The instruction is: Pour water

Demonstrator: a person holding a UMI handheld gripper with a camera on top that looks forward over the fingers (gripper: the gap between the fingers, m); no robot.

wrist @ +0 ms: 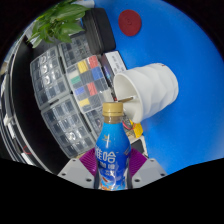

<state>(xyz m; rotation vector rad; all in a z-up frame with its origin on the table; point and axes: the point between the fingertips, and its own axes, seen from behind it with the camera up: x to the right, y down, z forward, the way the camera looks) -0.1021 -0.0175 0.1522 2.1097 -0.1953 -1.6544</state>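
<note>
While the tongs (pixel 112 172) clench the bottle (pixel 112 150), seemingly uncapped, white cup (pixel 148 88) just beyond

Clear plastic organiser box (pixel 70 90) with coloured bits, green plant (pixel 55 20), red disc (pixel 130 21), blue tabletop (pixel 185 130)

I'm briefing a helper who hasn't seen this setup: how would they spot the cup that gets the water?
Start at the blue table. Just beyond the blue-labelled bottle clamped in the gripper stands the white paper cup, right of the clear plastic organizer. It is the only open, plain white container there.
</note>
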